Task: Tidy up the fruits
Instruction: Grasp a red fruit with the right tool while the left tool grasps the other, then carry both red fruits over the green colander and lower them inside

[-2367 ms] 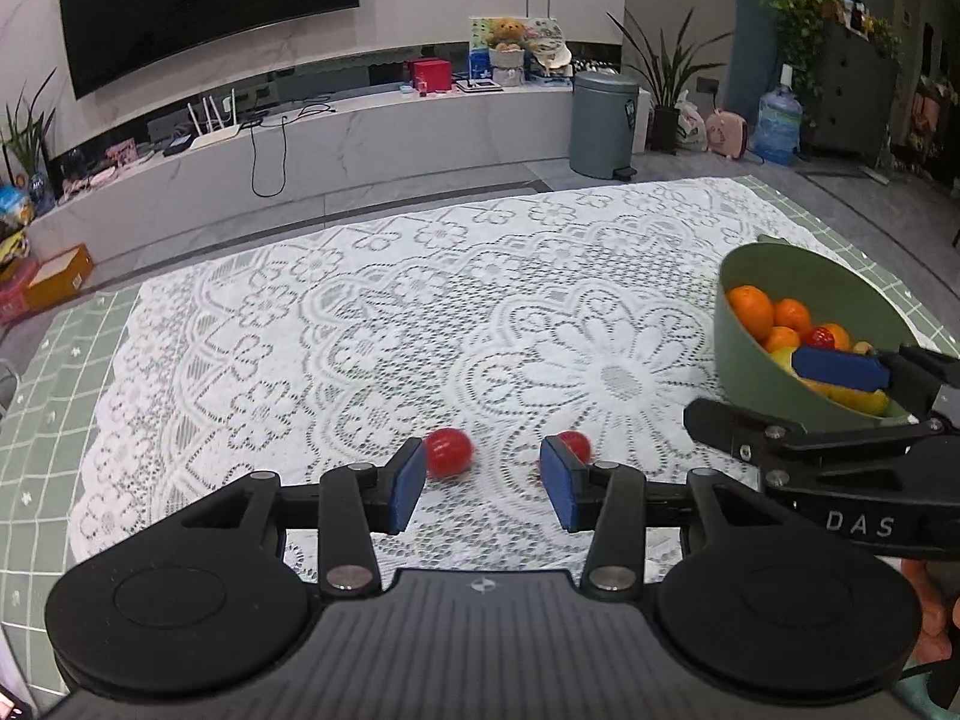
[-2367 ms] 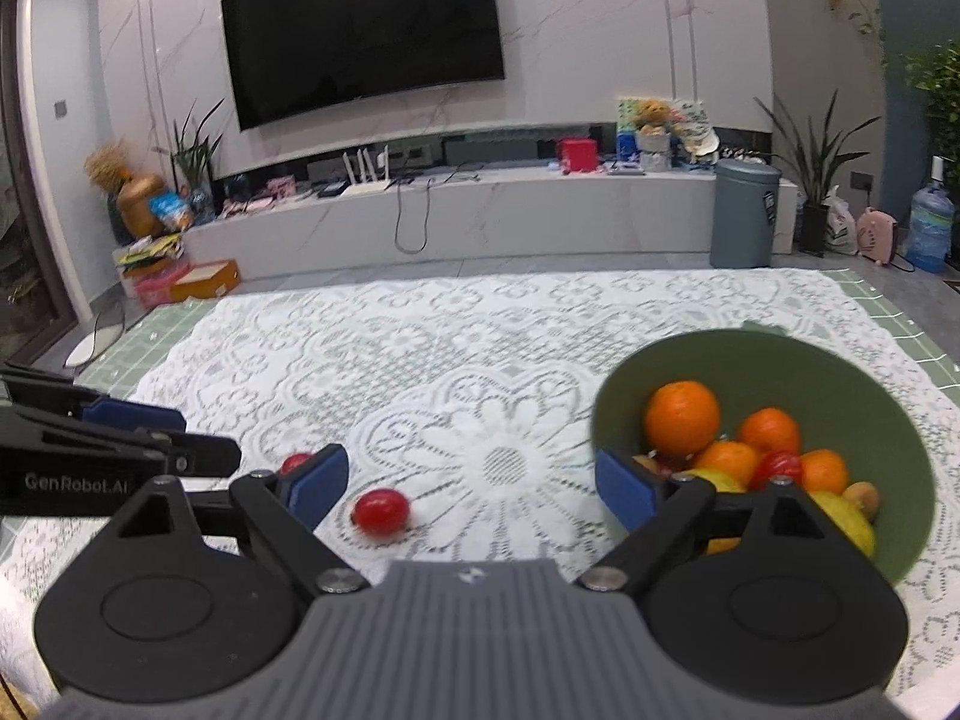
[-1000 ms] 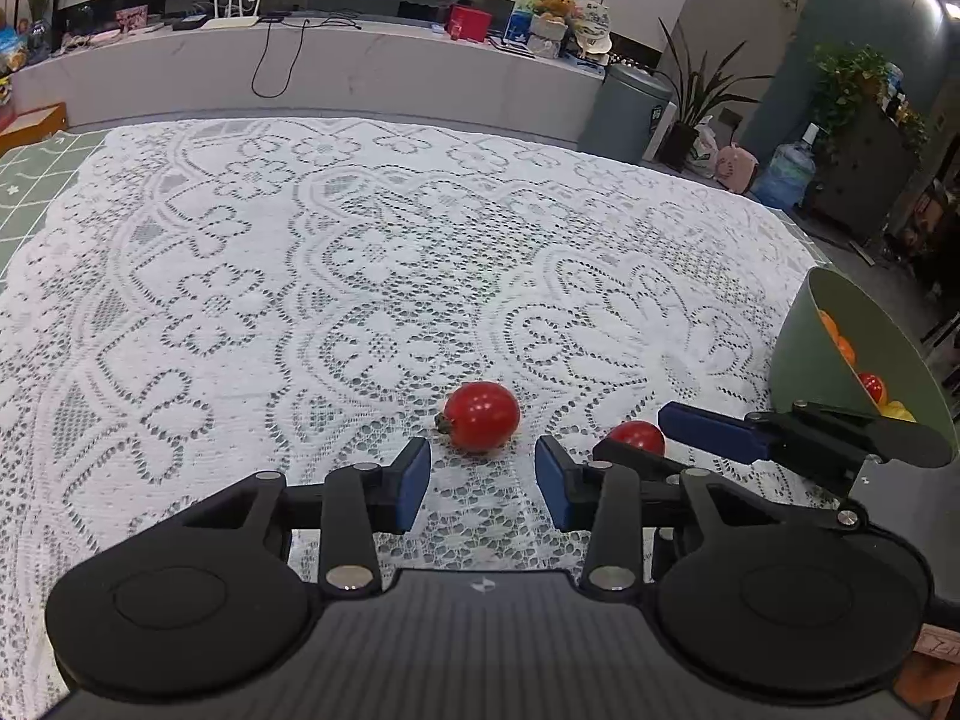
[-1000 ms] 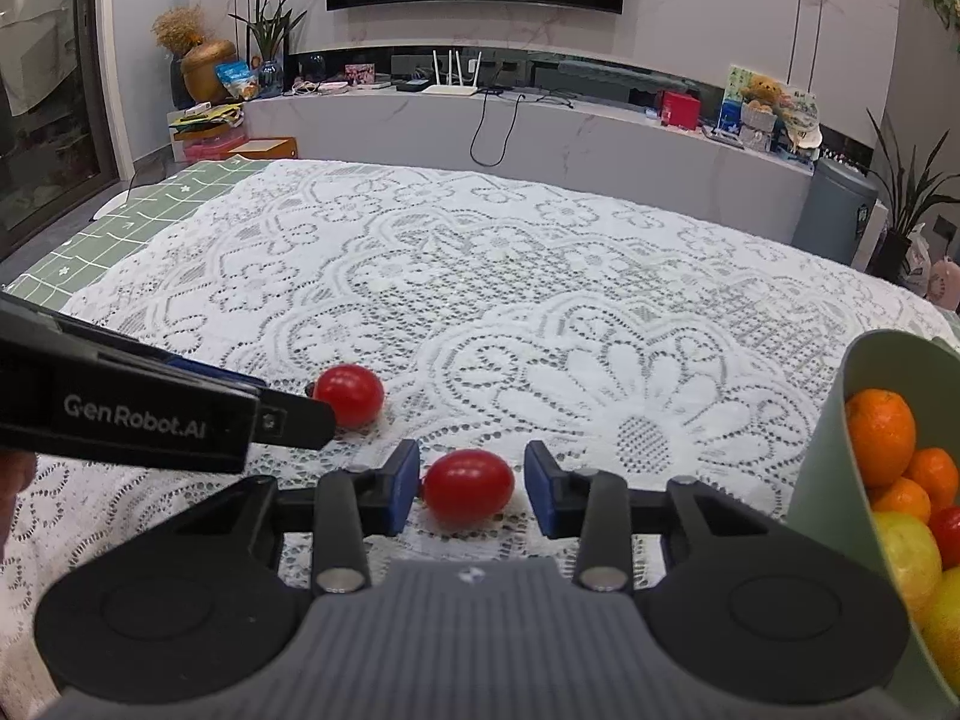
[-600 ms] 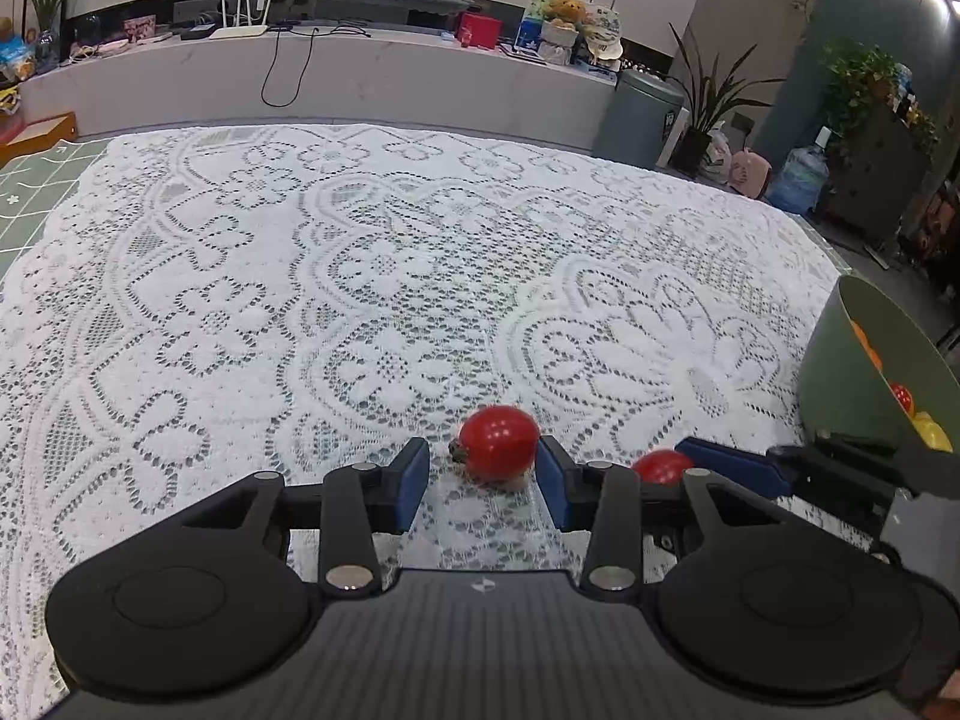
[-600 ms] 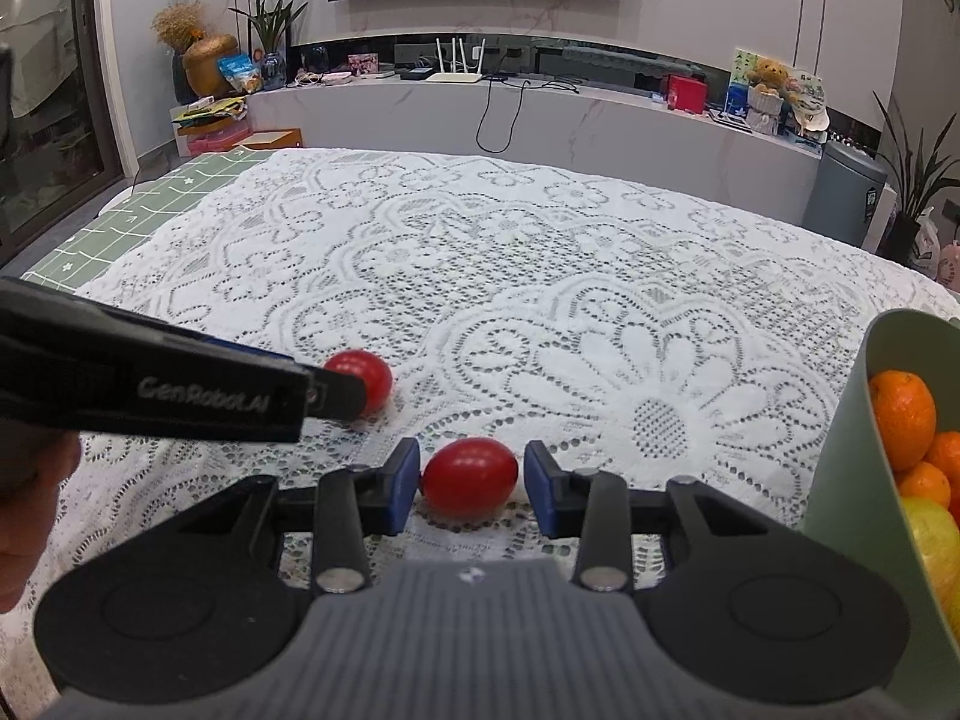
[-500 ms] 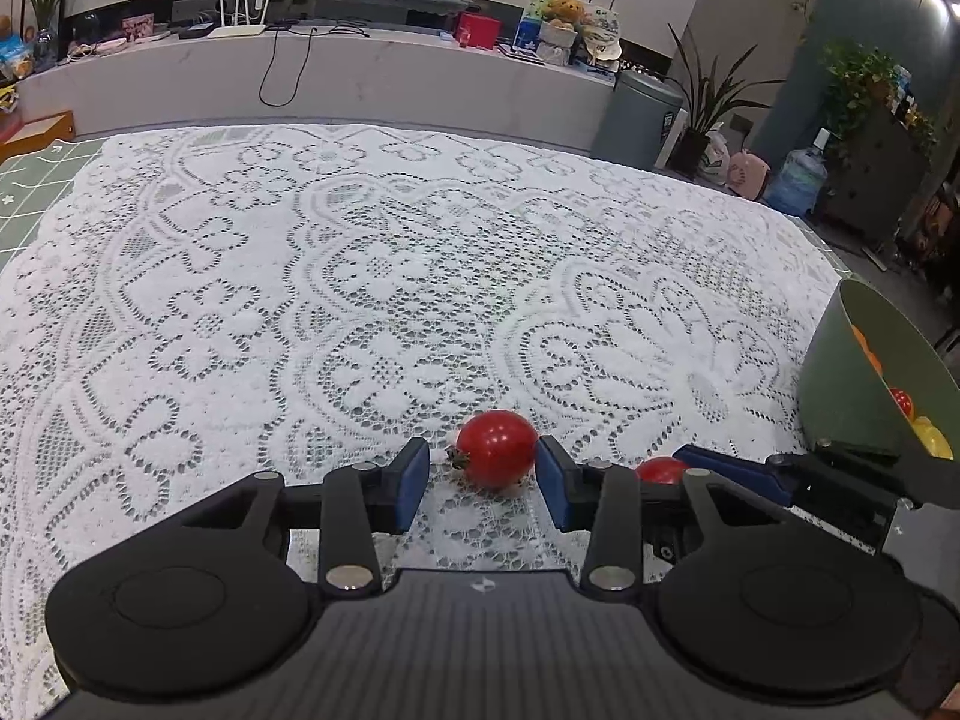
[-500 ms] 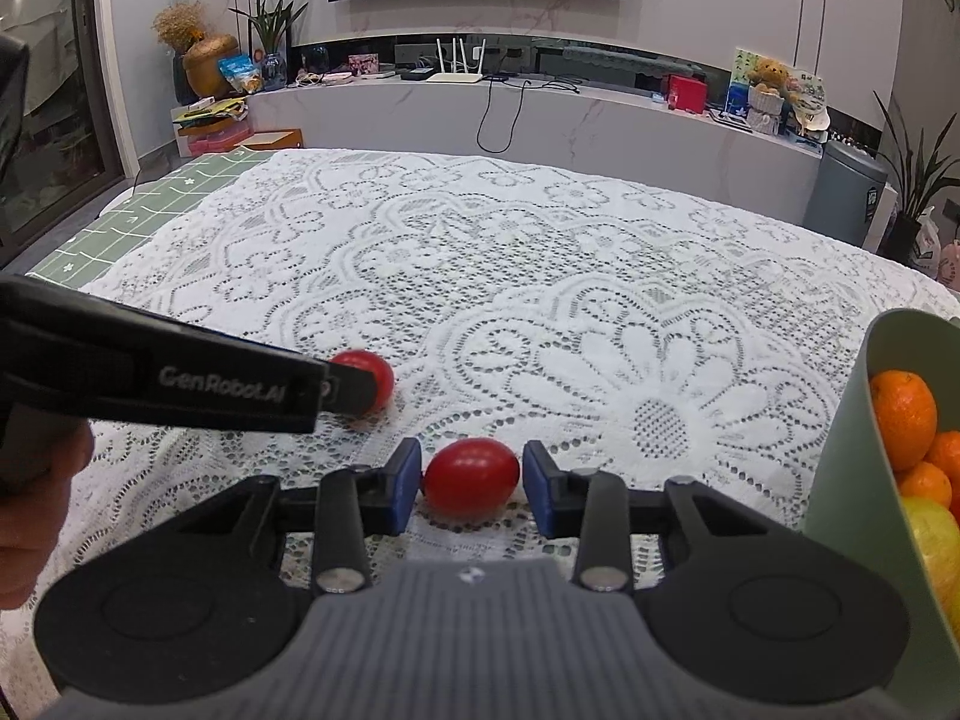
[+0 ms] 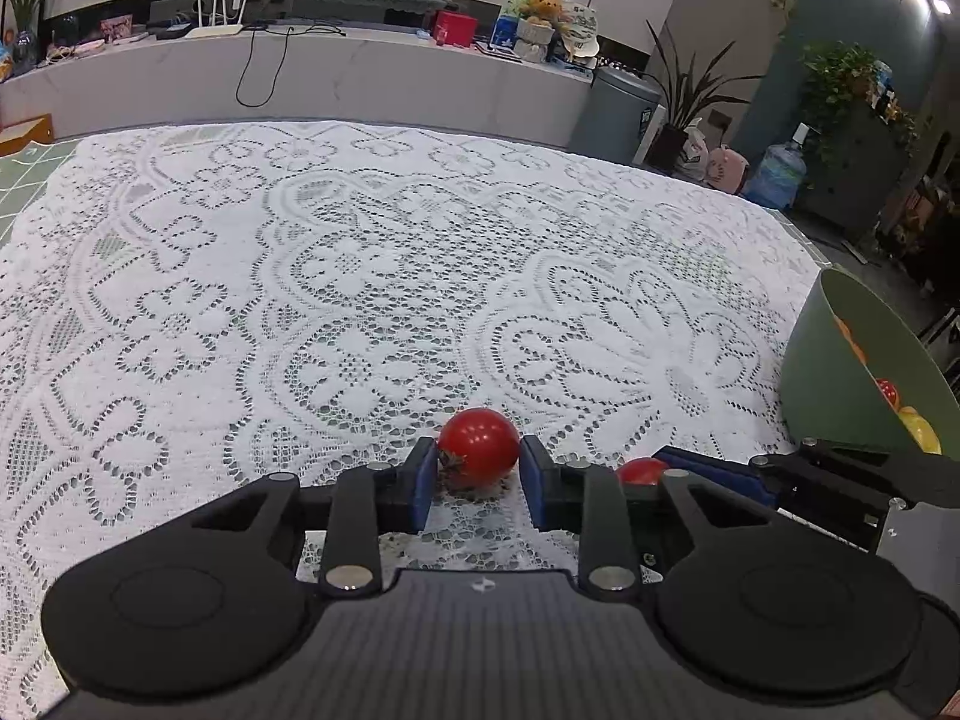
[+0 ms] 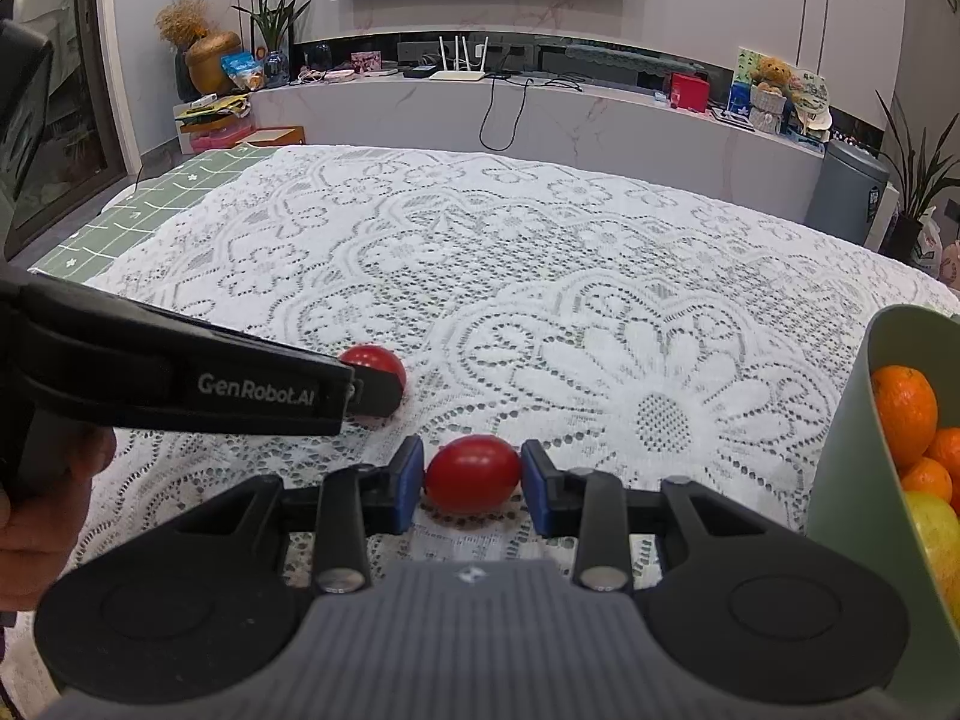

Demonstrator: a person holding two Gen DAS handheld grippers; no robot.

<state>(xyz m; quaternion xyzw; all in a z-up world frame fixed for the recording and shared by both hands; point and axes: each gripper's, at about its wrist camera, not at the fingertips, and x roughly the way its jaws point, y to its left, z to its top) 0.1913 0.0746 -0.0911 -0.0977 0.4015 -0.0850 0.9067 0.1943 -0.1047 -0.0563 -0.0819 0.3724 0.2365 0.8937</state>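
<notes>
- My left hand-held gripper [image 9: 478, 474] sits low over the white lace tablecloth [image 9: 372, 276]; its blue pads [image 9: 425, 483] press both sides of a round red tomato [image 9: 478, 446], which rests on the lace with its stem end turned left; this one is clenched on the fruit.
- My right hand-held gripper [image 10: 472, 483] works just to the right of the left; its blue pads [image 10: 410, 480] close on a second, more oval red tomato [image 10: 472, 473], also down on the lace; clenched likewise.
- From the left wrist view, the oval tomato [image 9: 641, 471] shows only as a red sliver behind my left tool's right finger; the right tool's blue-tipped fingers reach in from the right edge.
- From the right wrist view, my left tool crosses from the left as a black bar marked "GenRobot.AI"; the round tomato [image 10: 372, 360] peeks out behind its tip, farther and to the left of the oval one; my left hand [image 10: 45, 504] grips the handle at the left edge.
- The green bowl [image 10: 852, 456] stands on the lace at the right, near both tools; inside it lie oranges [image 10: 905, 405] and a yellow-green fruit [image 10: 933, 531]; from the left wrist view the green bowl [image 9: 834, 360] shows a small red piece and a yellow one low inside.
- Far beyond the counter, a long white marble ledge [image 10: 570, 114] carries a white router [image 10: 459, 66], a red box [image 10: 689, 92] and a dangling black cable; a grey bin [image 10: 846, 192] stands at far right.
</notes>
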